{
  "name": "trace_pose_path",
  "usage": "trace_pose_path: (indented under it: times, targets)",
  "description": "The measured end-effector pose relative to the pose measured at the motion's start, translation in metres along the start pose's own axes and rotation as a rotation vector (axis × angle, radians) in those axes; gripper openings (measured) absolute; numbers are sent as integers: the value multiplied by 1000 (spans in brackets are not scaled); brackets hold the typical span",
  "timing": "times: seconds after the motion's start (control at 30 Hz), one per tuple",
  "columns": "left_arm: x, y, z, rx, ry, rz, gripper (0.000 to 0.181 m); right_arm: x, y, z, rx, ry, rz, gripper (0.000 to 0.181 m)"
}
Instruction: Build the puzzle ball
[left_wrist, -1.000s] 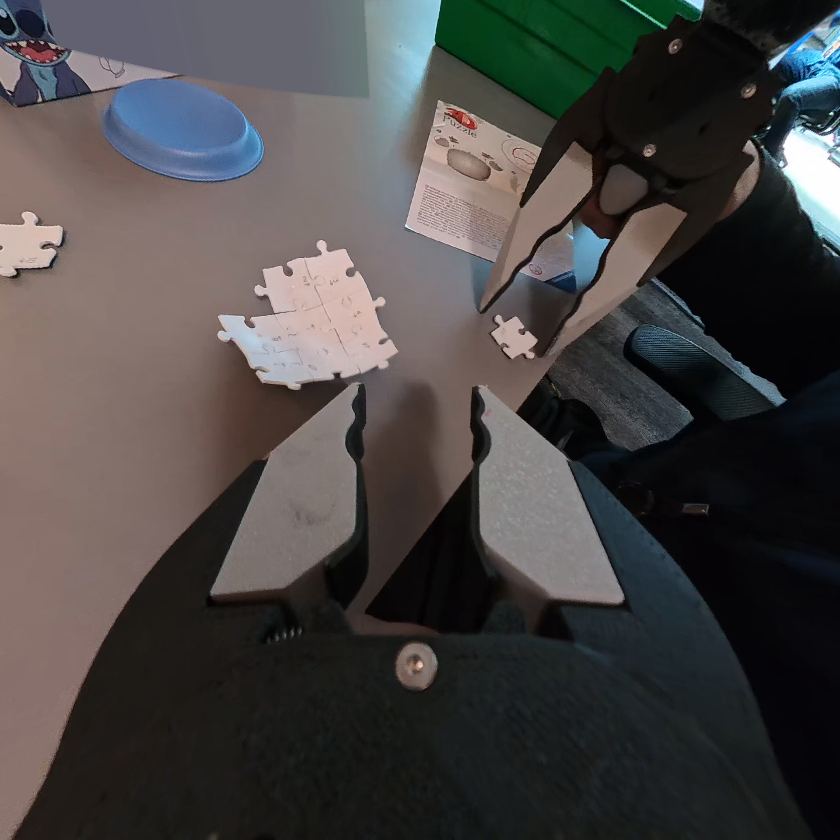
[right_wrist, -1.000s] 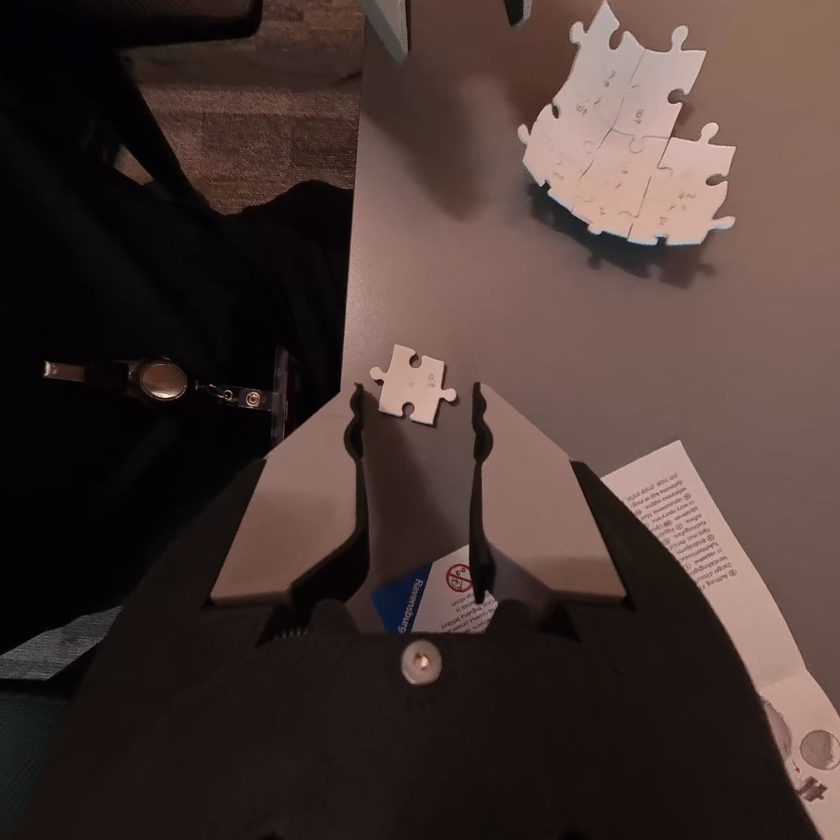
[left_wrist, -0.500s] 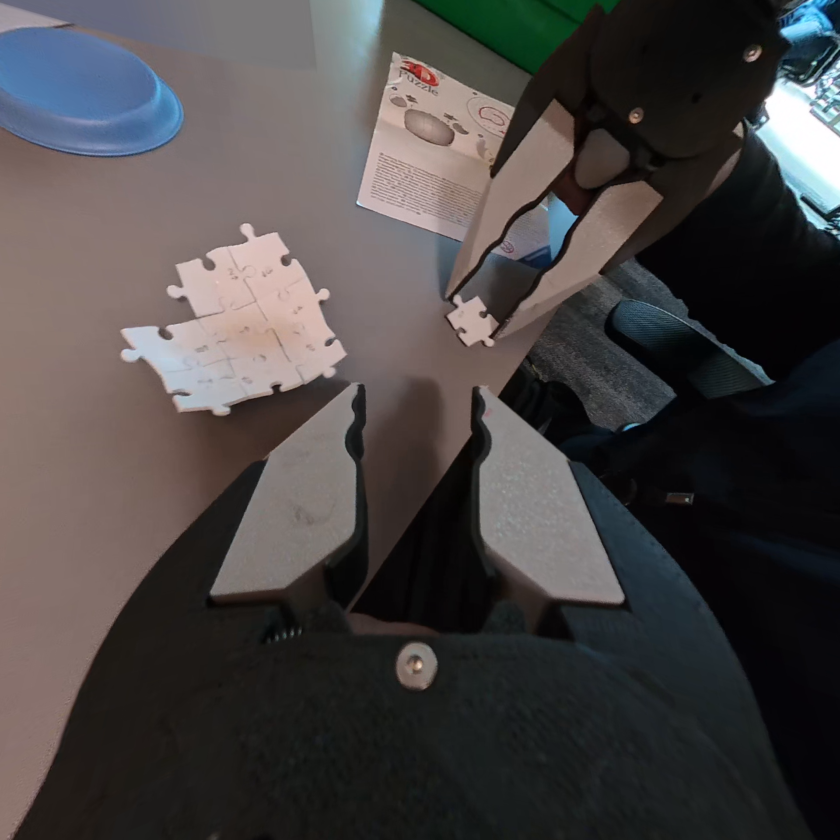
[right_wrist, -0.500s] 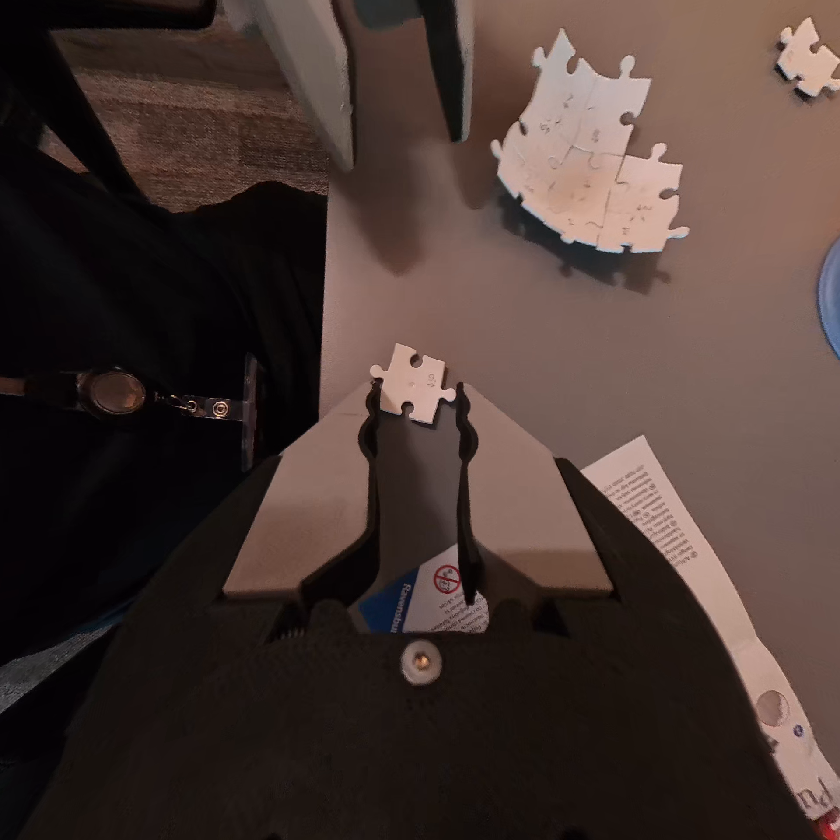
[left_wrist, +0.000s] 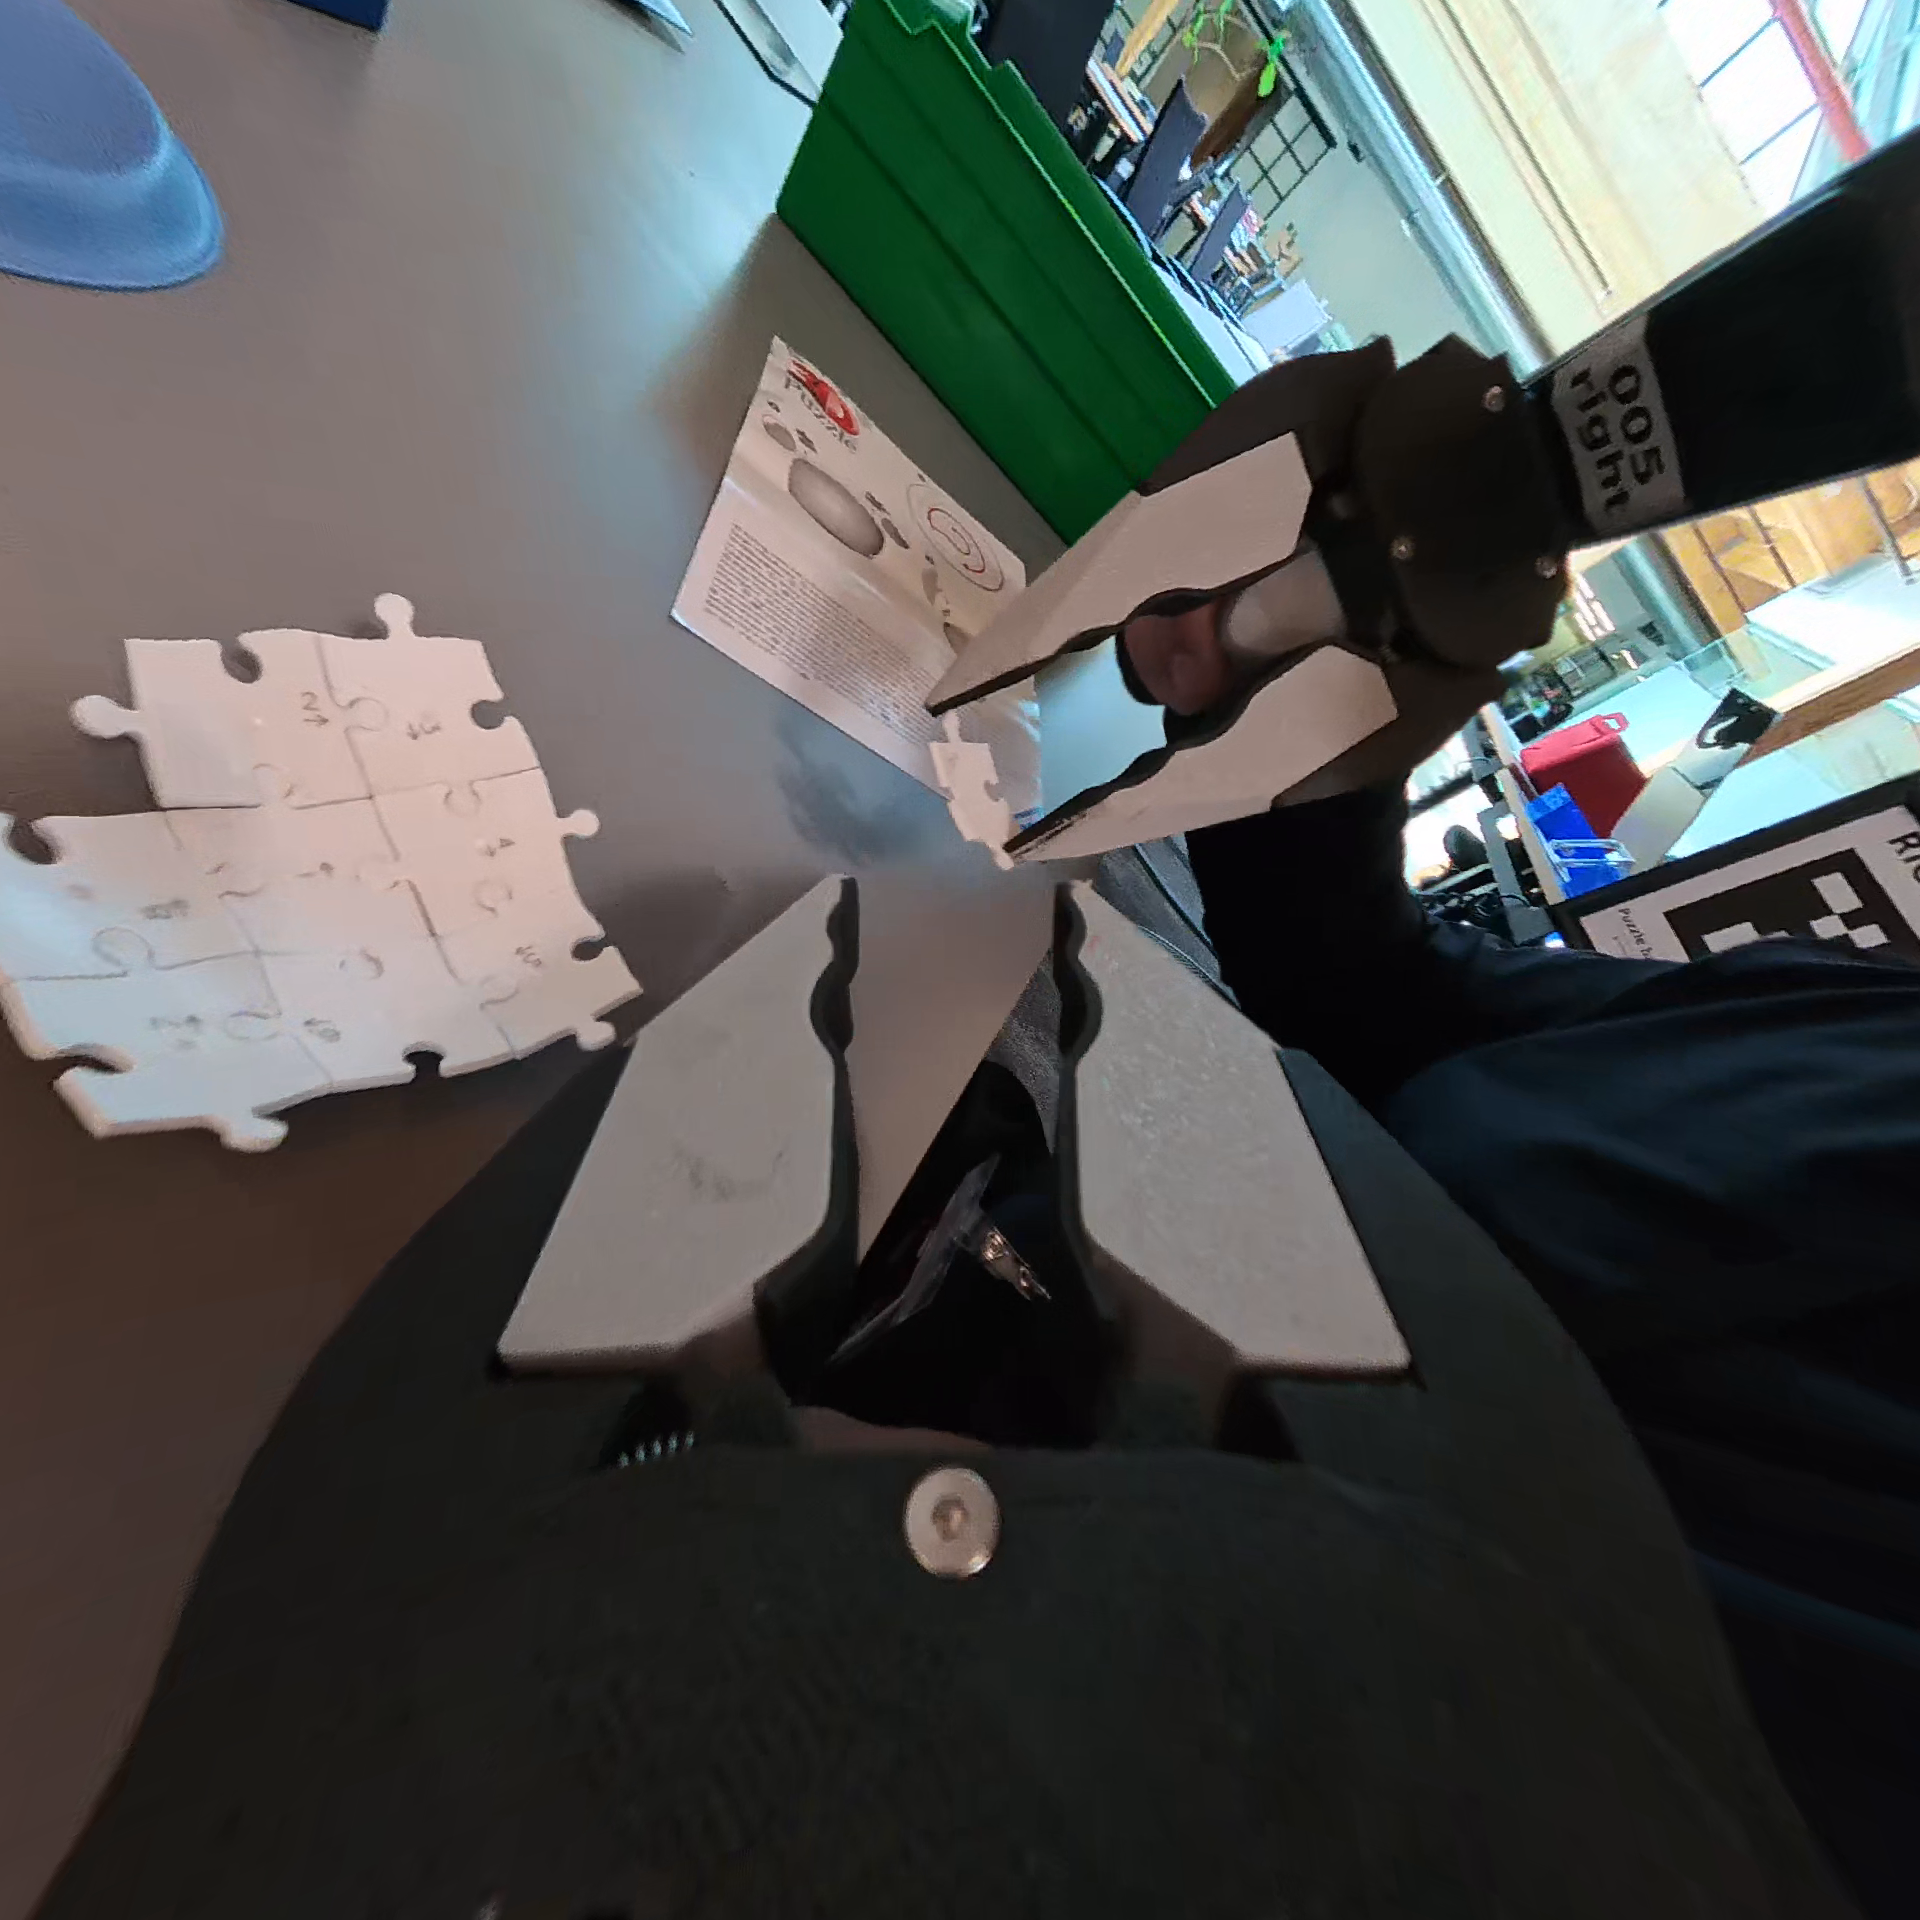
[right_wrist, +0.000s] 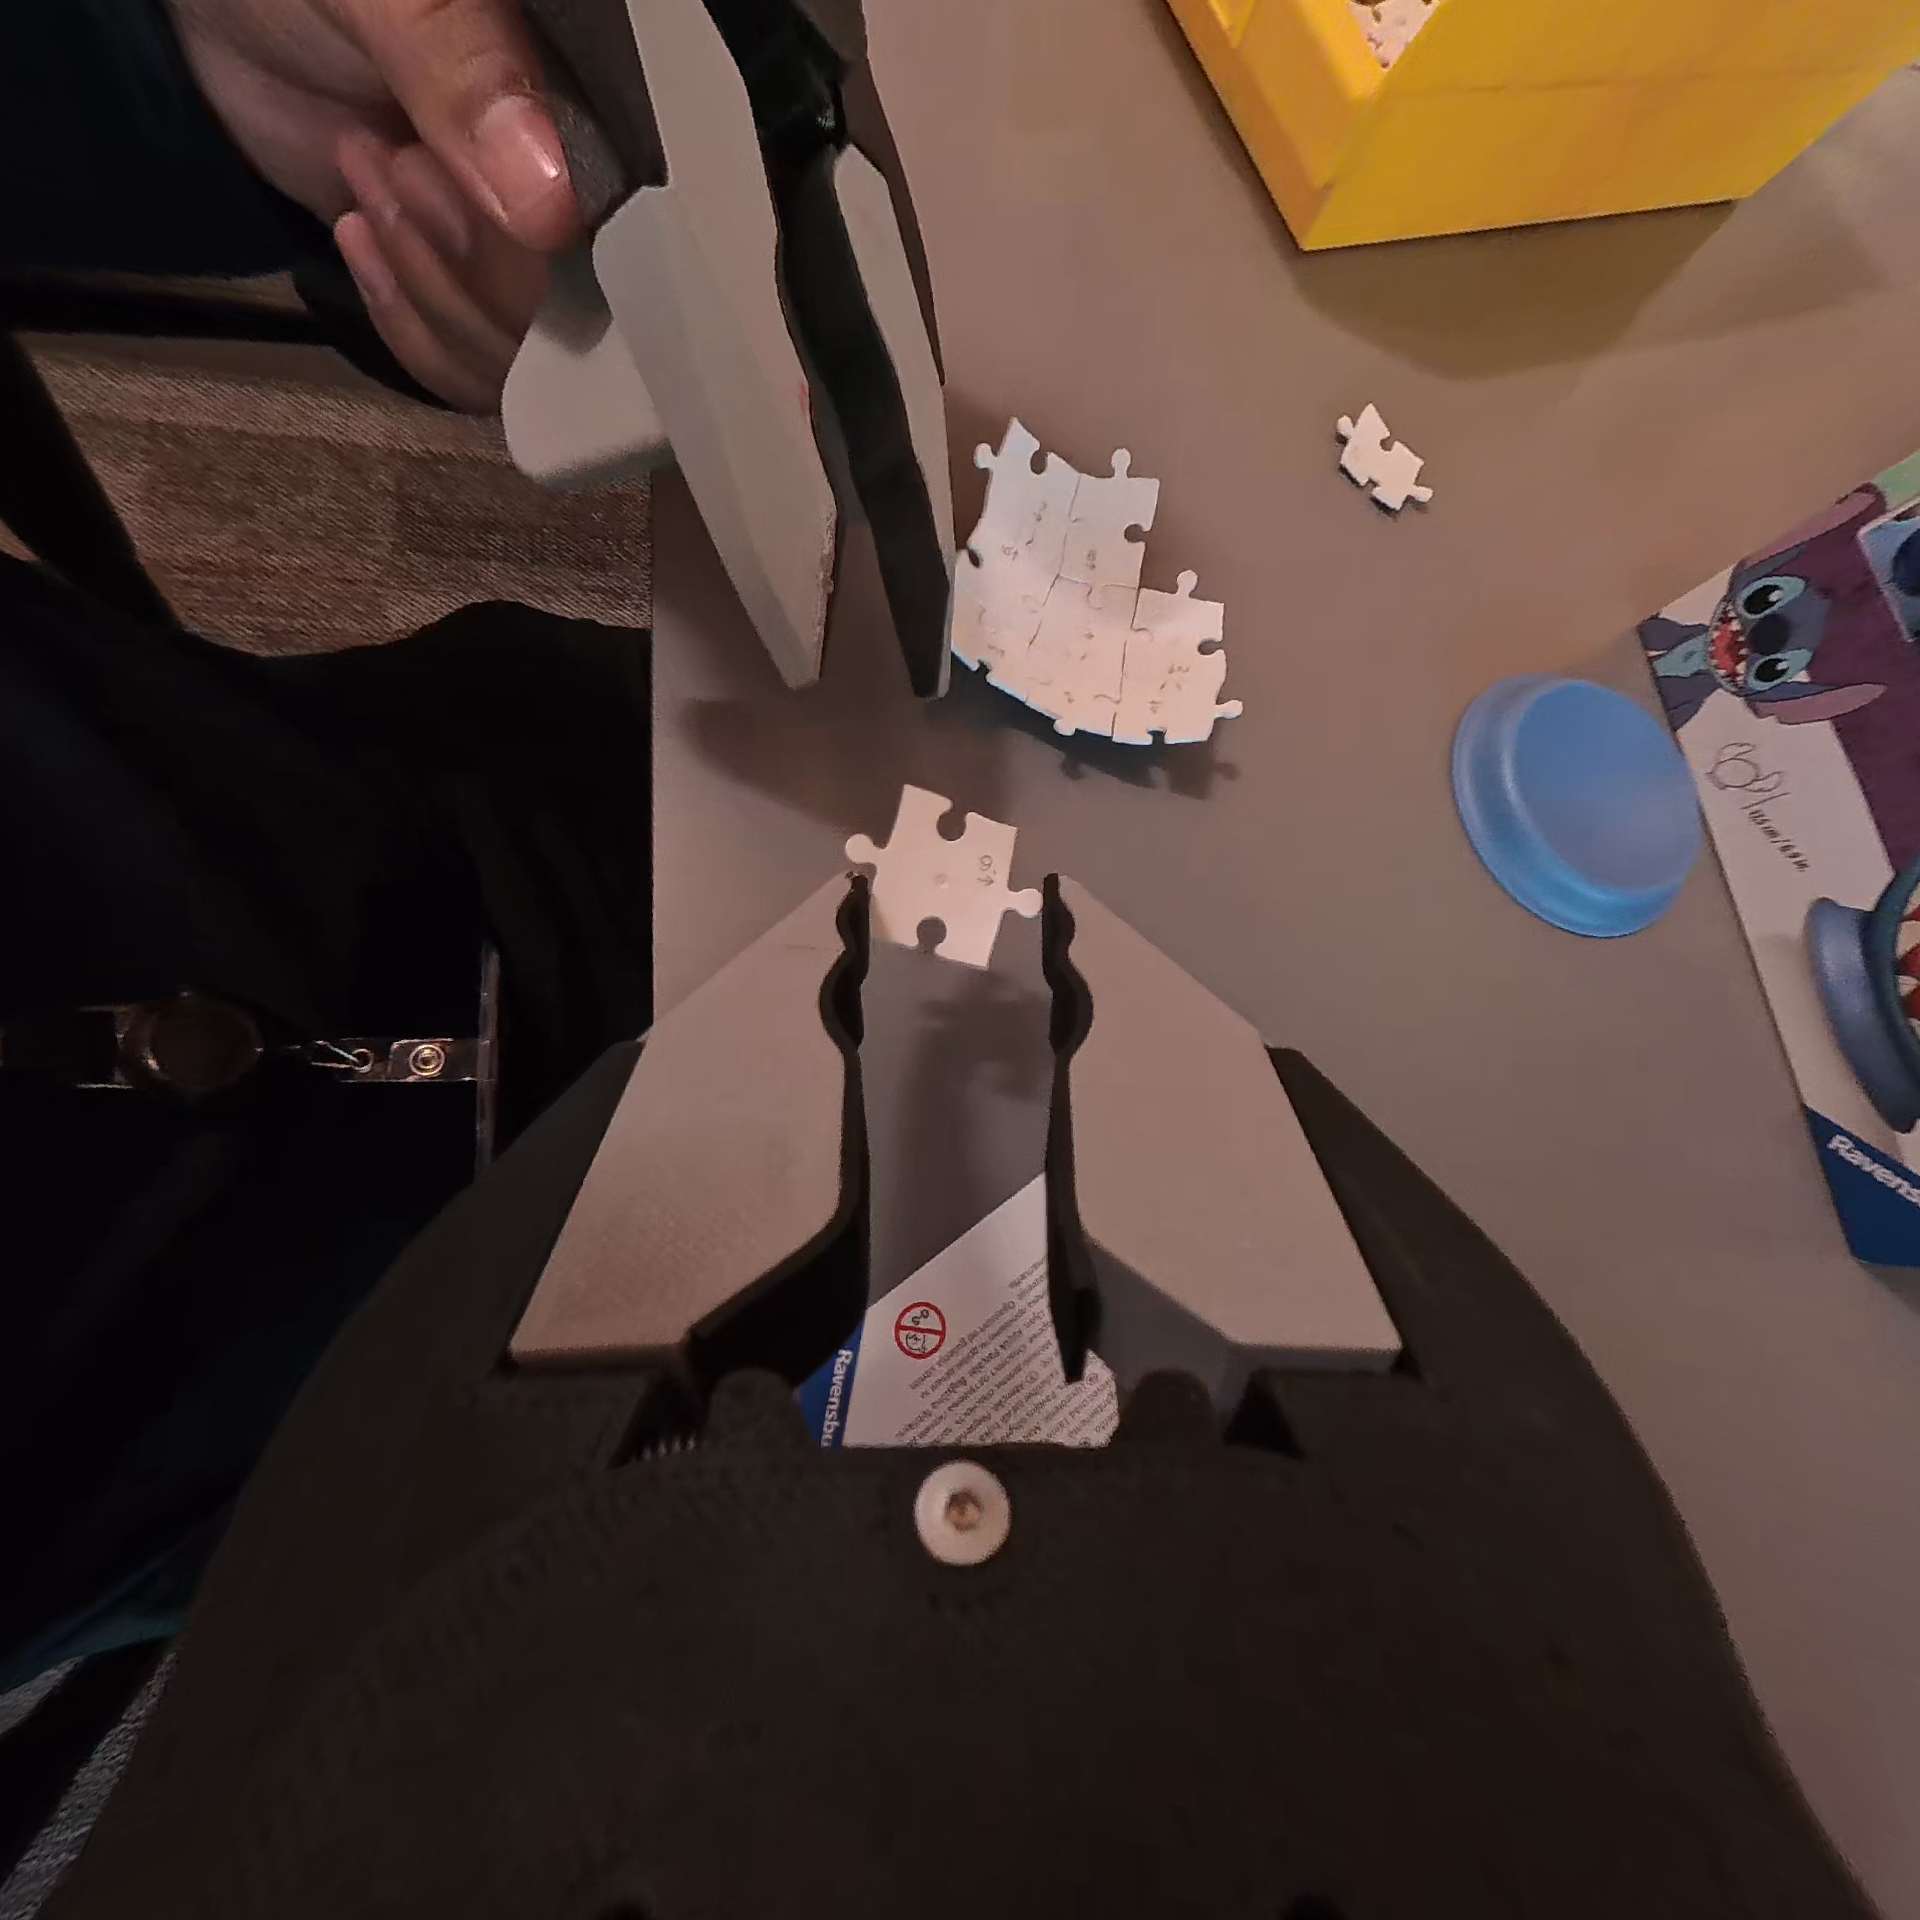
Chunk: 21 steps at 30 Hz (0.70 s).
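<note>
The right tongs (right_wrist: 951, 883) were clamped on a single white puzzle piece (right_wrist: 943, 891), gripped by its edges at the fingertips and lifted clear of the grey bench (right_wrist: 1299, 343), near the bench's front edge by the person's dark clothing. In the left wrist view the same piece (left_wrist: 971, 781) sat between the right tongs' (left_wrist: 977, 784) tips, with its shadow on the bench below.

The left tongs (left_wrist: 951, 899) stood apart and held nothing, hovering over the front edge of the bench; a hand (right_wrist: 436, 197) gripped them in the right wrist view.

The joined patch of white pieces (left_wrist: 301, 862), curved and lying printed side down, rested on the bench just beside the left tongs' tips, well in from the front edge. Small numbers and arrows were marked on the backs of its pieces and on the held piece. Another loose piece (right_wrist: 1382, 457) lay farther in, toward the yellow box (right_wrist: 1538, 135).

A folded instruction leaflet (left_wrist: 831, 582) with fine print, diagrams and a brand logo lay under the right tongs. A blue round stand (right_wrist: 1579, 805) sat next to the puzzle's picture box (right_wrist: 1787, 790), which carried a cartoon creature and a maker's logo. A green crate (left_wrist: 966, 270) stood along the far edge. The right tongs' handle bore a white label (left_wrist: 1621, 436).
</note>
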<state>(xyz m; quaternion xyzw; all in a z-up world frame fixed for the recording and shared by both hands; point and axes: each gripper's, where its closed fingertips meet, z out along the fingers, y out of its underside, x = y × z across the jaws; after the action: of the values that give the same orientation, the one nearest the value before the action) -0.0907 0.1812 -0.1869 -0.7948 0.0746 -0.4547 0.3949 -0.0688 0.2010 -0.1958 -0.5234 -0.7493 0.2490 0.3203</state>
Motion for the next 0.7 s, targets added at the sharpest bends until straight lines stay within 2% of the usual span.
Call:
trace_pose_path:
  times: [0.27,0.43,0.5,0.53,0.7]
  targets:
    - [1,-3,16,7,-8,-24,38,-2,-6,0,7,57,-49,30]
    - [3,0,22,9,-7,-22,28,-9,-12,-1,24,46,-65,30]
    - [3,1,23,10,-3,-19,13,-11,-13,0,25,45,-72,30]
    - [4,1,23,15,-4,-14,1,-12,-12,0,22,49,-77,22]
    - [3,5,22,-7,-17,26,0,-9,-13,5,51,104,-111,18]
